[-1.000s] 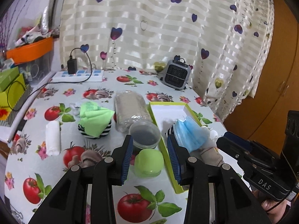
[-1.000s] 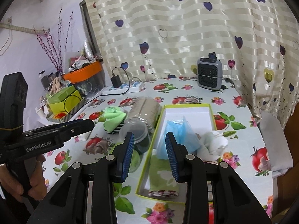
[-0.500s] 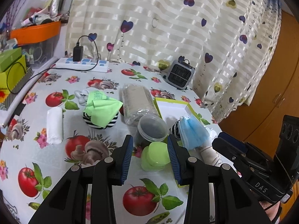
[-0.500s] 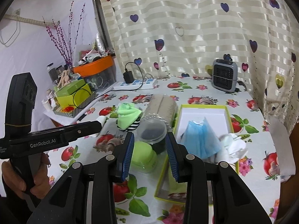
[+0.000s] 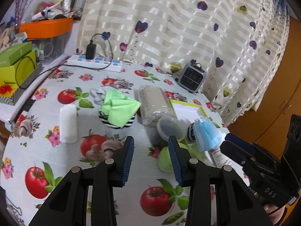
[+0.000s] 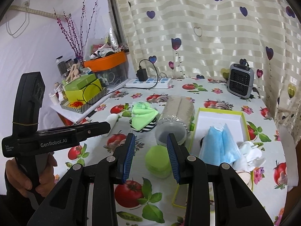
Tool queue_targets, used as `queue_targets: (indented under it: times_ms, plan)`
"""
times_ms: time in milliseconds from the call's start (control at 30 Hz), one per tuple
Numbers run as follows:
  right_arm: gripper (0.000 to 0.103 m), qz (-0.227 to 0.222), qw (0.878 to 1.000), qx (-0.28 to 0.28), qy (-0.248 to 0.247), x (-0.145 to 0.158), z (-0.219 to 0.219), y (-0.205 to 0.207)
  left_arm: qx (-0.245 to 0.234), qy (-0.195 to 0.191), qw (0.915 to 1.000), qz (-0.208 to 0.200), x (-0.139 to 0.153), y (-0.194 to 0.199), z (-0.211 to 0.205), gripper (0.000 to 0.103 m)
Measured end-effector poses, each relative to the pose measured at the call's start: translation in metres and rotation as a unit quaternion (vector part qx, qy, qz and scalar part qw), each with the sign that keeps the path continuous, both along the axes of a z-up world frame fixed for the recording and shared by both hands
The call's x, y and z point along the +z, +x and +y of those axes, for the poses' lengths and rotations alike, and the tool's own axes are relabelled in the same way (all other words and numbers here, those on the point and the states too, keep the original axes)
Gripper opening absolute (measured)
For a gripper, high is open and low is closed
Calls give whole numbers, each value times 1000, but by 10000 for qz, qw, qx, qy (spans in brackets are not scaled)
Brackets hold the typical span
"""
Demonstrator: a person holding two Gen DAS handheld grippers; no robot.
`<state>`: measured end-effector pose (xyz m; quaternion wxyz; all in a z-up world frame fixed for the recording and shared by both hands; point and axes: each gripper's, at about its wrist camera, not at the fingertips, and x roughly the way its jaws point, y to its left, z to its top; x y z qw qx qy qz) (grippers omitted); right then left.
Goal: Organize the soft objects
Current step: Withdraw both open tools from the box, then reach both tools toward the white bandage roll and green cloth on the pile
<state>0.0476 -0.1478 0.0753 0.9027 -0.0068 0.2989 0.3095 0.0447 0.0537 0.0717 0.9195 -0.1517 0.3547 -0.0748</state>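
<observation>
A table covered in a tomato-print cloth [image 5: 116,171], seen from two hand-held grippers. In the left wrist view, going left to right: a white roll [image 5: 68,123] lies at nine o'clock; a green cloth [image 5: 118,109] sits on a striped bundle [image 5: 129,123] near the centre; a clear jar [image 5: 156,105] lies on its side just right of it, mouth toward the camera; a green lid [image 5: 165,160] rests on the cloth at four o'clock from centre. A yellow-rimmed box [image 5: 188,109] at three o'clock holds a blue mask [image 5: 206,134]. The left gripper [image 5: 150,159] hangs at six o'clock, its blue-padded fingers apart, nothing between them but bare tablecloth.

In the right wrist view, a hand [image 6: 28,177] at eight o'clock grips the left tool's handle. The right gripper [image 6: 150,158] hovers at six o'clock, fingers apart, the lid seen in the gap beyond them, untouched. A white sock [image 6: 250,154] lies at the box's near right edge, beside the mask. A small grey heater [image 6: 240,81] stands at two o'clock, before a heart-print curtain [image 6: 207,28].
</observation>
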Motion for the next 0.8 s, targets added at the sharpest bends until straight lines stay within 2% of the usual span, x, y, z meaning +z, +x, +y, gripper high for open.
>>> queue_targets:
  times_ms: [333,467,767,800]
  plan:
    - [36,131,9996,253,-93,-9,22,5,344,74,9993,133,-16,-3,28,37]
    - [36,179,9989,393,-198,-12,34,8,470,234,9985,146,-19,-2,35,37]
    - [36,331,9961,722,-395,-20,60,28,831,292,9955,342,-35,6,67,37]
    - [40,334,9955,772,-432,-20,63,31,873,283,9951,372,-36,7,71,38]
